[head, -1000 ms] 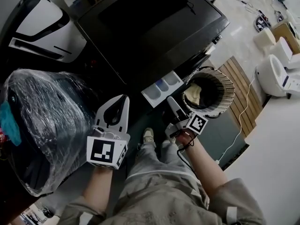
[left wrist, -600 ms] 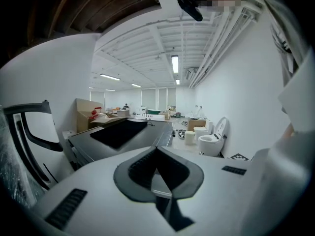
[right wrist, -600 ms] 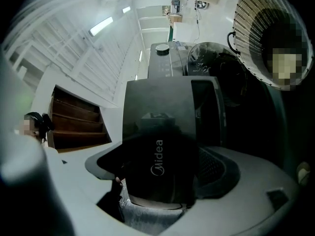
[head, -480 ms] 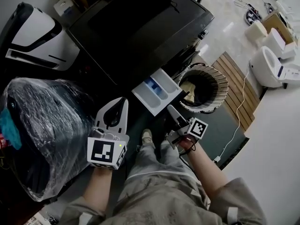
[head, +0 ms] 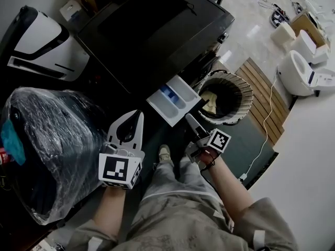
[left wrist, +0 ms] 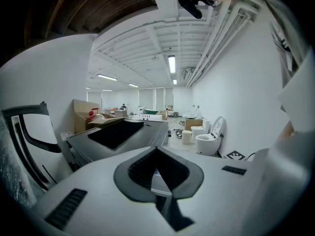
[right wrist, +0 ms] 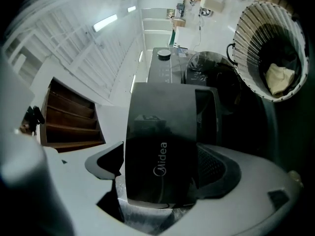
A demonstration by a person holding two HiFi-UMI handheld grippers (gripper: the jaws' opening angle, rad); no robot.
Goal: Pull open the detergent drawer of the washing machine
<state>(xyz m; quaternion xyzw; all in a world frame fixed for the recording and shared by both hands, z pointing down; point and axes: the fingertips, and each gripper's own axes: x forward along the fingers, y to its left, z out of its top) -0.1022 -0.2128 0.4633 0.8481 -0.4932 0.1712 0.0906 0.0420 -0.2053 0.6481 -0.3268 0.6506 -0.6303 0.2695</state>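
The black washing machine fills the upper middle of the head view. Its detergent drawer sticks out of the front, showing a white tray with blue compartments. My right gripper is at the drawer's near end. In the right gripper view the drawer's dark front panel lies between the jaws, and the right gripper is shut on it. My left gripper hangs to the left of the drawer, apart from it. Its jaws meet with nothing between them, which the left gripper also shows in its own view.
A wicker laundry basket with a cloth inside stands right of the drawer. A plastic-wrapped dark bulk sits at the left, and a white-and-black appliance behind it. White toilets and a wooden slat mat are at the right.
The drawer has slid farther out of the machine, drawn by my right gripper, mostly in the first half second. The left gripper has hardly moved.
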